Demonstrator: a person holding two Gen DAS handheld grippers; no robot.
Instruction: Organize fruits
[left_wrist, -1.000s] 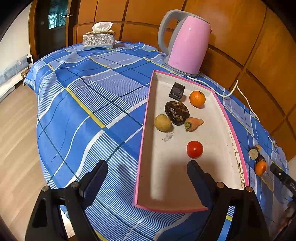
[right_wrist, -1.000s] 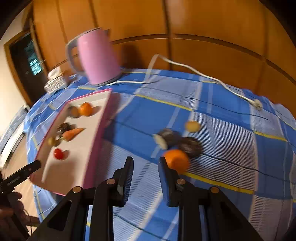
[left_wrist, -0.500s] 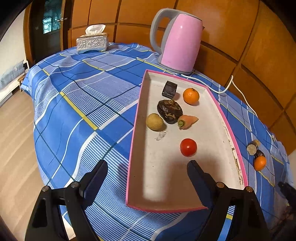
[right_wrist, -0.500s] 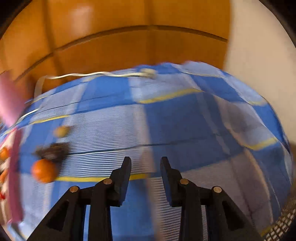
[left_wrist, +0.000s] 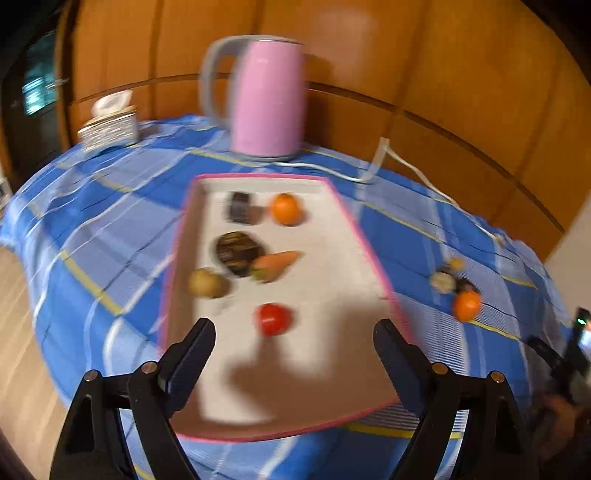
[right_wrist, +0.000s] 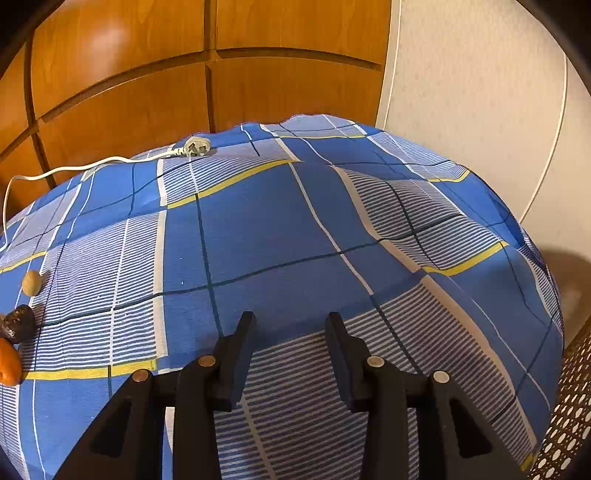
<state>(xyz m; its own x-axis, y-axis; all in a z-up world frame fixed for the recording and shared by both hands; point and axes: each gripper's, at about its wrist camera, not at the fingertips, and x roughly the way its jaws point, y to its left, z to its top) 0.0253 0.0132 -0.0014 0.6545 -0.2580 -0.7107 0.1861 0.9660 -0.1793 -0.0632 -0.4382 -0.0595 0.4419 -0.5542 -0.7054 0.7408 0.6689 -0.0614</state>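
Observation:
A pink-rimmed tray (left_wrist: 369, 251) on the blue checked cloth holds a tomato (left_wrist: 273, 319), a carrot (left_wrist: 275, 263), an orange (left_wrist: 285, 209), a yellowish round fruit (left_wrist: 207, 282) and two dark items (left_wrist: 236, 251). My left gripper (left_wrist: 293, 341) hangs open over the tray's near end, empty. To the right of the tray on the cloth lies a small cluster with an orange (left_wrist: 466, 304). In the right wrist view that cluster sits at the far left: an orange (right_wrist: 7, 360), a dark fruit (right_wrist: 18, 323), a small tan one (right_wrist: 31, 282). My right gripper (right_wrist: 290, 338) is opening over bare cloth, nothing between its fingers.
A pink kettle (left_wrist: 267, 99) stands behind the tray, its white cord (left_wrist: 406, 166) trailing right to a plug (right_wrist: 194, 147). A tissue box (left_wrist: 110, 123) sits at the back left. Wood panelling backs the table; the cloth drops off at the right edge (right_wrist: 546, 295).
The right gripper swung right, away from the loose fruit, which slid to the left edge of its view, and its jaws widened. The left gripper rose and rolled, squaring the tray in view.

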